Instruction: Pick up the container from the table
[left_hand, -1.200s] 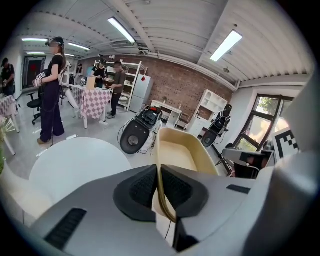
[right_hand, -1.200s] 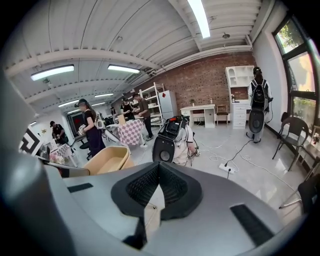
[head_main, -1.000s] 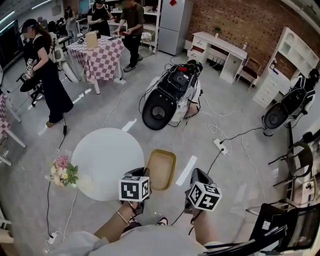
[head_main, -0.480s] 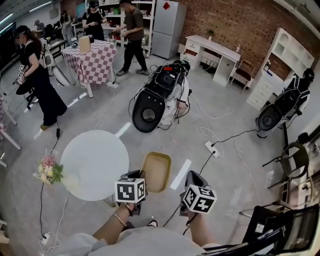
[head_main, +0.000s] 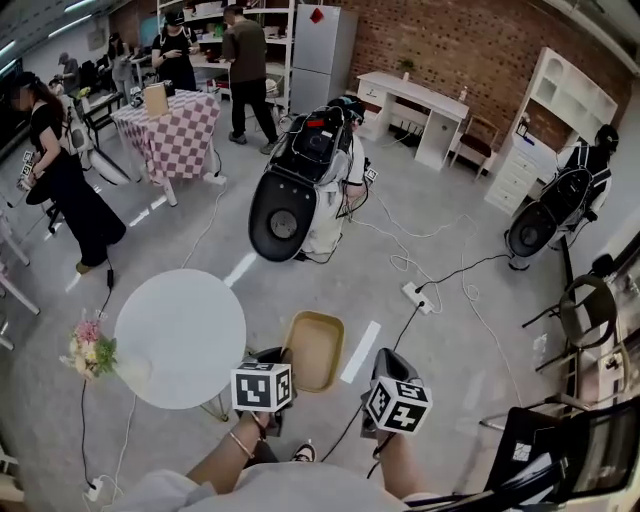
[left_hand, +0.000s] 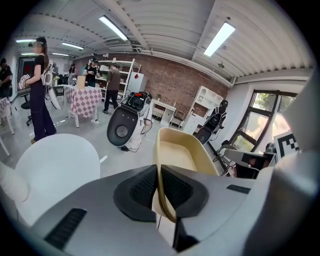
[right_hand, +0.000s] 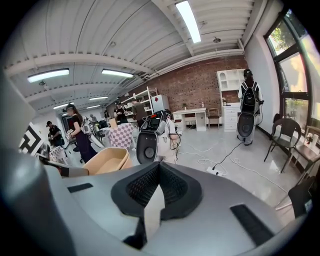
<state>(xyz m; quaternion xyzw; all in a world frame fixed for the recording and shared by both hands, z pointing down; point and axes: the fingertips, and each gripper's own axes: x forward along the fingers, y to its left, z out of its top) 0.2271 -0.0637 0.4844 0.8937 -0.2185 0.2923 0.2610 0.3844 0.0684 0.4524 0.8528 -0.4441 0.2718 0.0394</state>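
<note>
Gripping: left gripper (left_hand: 159, 187), jaws clamped on the near wall of the container (left_hand: 181, 151), one ribbed pad on each face of the thin rim.
Container: tan, shallow, rounded corners, inside bare. It hangs in the air from that single pinch. It is off the table (head_main: 180, 338), just past the table's right edge, with grey floor under it. Its long side runs away from the person.
Right gripper (right_hand: 159, 172): jaws closed together, nothing between them. It sits to the right of the container and does not touch it.
Table: round, white top, left of the container. A bunch of flowers (head_main: 90, 352) is at its left edge; cannot tell whether it rests on the top.
Floor, near: white tape strip (head_main: 360, 352) just right of the container.
Floor, farther: power strip (head_main: 418, 296) with cables trailing off.
Mid-room: dark machine (head_main: 290, 200) with a round face, wires draped over it.
Far left: checked table (head_main: 170, 135), people standing round it.
Far wall: brick, with a white desk (head_main: 420, 100) against it.
</note>
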